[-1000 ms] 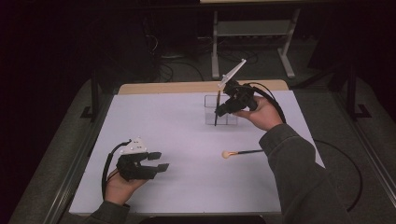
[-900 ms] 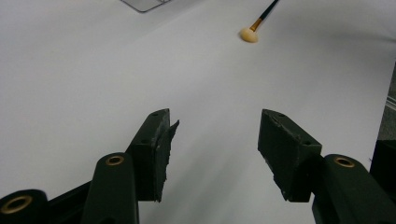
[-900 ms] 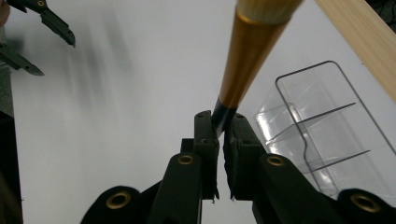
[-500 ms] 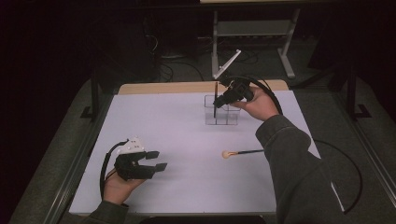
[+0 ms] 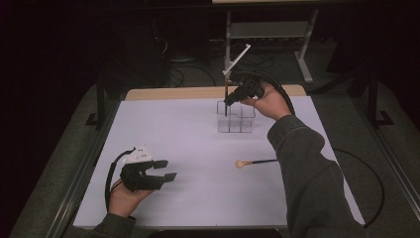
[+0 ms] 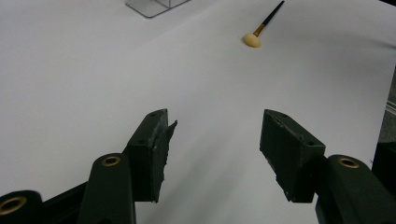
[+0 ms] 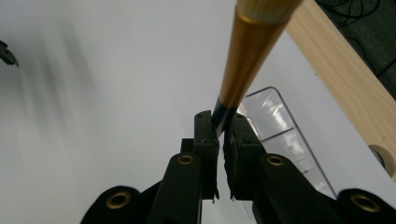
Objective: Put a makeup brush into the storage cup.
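Over the table's far edge, a gold-ferruled makeup brush (image 7: 245, 51) is clamped by the right gripper (image 7: 220, 122) above a clear organizer (image 5: 236, 118); left gripper (image 6: 214, 140) spread wide, empty.

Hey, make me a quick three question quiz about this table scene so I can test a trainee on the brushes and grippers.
1. True or false: the left gripper is shut on a brush.
2. What does the right gripper hold? A) a makeup brush B) a pen C) a spoon
3. Fill in: the brush with the cream-coloured head lies on the white ____, in front of the clear organizer.

Key: 1 false, its jaws are open and empty. 2 A, by the dark handle below the gold ferrule. 3 table.
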{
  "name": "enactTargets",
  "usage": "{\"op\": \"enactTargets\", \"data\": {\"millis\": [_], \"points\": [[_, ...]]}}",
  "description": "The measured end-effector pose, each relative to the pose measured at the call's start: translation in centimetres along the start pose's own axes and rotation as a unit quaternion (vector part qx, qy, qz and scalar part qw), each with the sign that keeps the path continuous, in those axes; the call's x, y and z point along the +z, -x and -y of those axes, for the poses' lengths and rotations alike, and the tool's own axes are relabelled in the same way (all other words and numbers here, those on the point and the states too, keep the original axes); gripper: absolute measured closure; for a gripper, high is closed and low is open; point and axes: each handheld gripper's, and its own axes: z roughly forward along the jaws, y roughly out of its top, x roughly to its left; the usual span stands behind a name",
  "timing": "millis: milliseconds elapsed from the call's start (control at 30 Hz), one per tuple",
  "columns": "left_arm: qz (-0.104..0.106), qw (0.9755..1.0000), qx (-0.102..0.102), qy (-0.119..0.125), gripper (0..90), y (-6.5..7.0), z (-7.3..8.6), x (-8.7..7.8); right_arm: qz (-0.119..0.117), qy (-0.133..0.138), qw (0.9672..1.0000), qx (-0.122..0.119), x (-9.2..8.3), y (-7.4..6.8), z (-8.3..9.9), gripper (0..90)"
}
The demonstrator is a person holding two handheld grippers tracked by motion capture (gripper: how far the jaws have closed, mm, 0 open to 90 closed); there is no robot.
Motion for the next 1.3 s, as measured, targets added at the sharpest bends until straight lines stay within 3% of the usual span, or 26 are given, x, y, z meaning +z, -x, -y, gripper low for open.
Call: {"op": "enactTargets", "data": {"millis": [733,1300], "points": [[0.005,1.0,-0.001,0.006,40.3,0.1,0.0,0.1,0.029,-0.02,0.9991,0.024,1.9,2.1,-1.0,83.0],[0.01,0.9999,-0.008,0.009,39.4,0.2,0.0,0.2,0.027,-0.032,0.9984,0.038,2.9,2.7,-0.4,82.9]]}}
